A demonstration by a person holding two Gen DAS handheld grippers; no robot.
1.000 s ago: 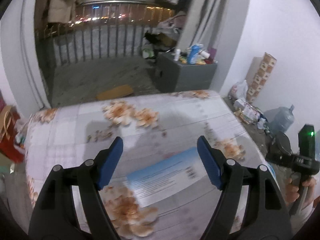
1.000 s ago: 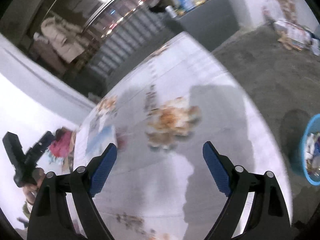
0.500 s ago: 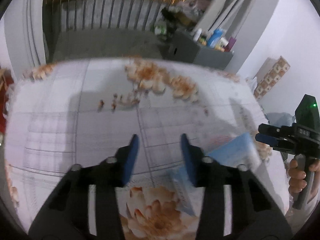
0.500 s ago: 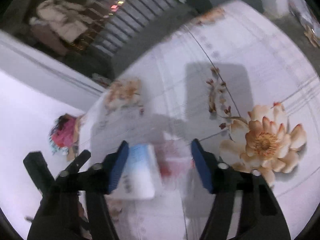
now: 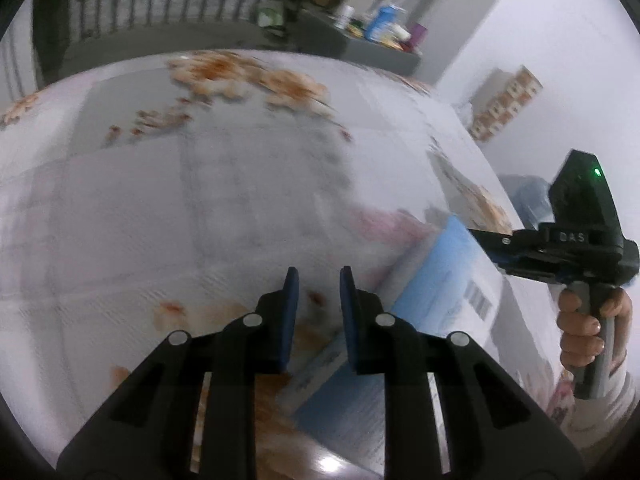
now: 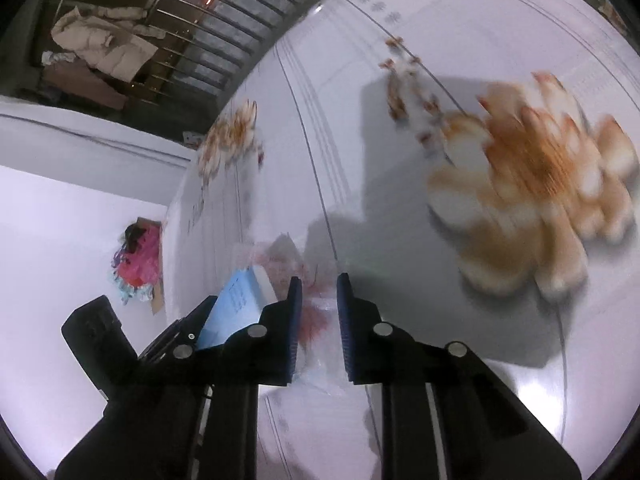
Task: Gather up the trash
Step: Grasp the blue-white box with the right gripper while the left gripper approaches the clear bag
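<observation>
A blue and white printed package (image 5: 436, 300) lies on the floral tablecloth (image 5: 200, 200); it also shows in the right wrist view (image 6: 240, 300). My left gripper (image 5: 316, 280) hovers low over the cloth just left of the package, jaws narrowed to a small gap, nothing between them. My right gripper (image 6: 316, 288) is also narrowed to a small gap, over a thin clear wrapper with red print (image 6: 316, 320); whether it pinches the wrapper I cannot tell. In the left wrist view the right gripper (image 5: 496, 248) touches the package's far right edge.
A grey cabinet (image 5: 372, 52) with bottles stands beyond the table by a railing (image 5: 160, 12). A patterned carton (image 5: 508, 100) leans on the right wall. Pink and red clutter (image 6: 136, 268) lies on the floor to the left of the table.
Both grippers went from wide open to nearly closed. Both moved down and in towards the blue package, the right one coming over from the table's far side.
</observation>
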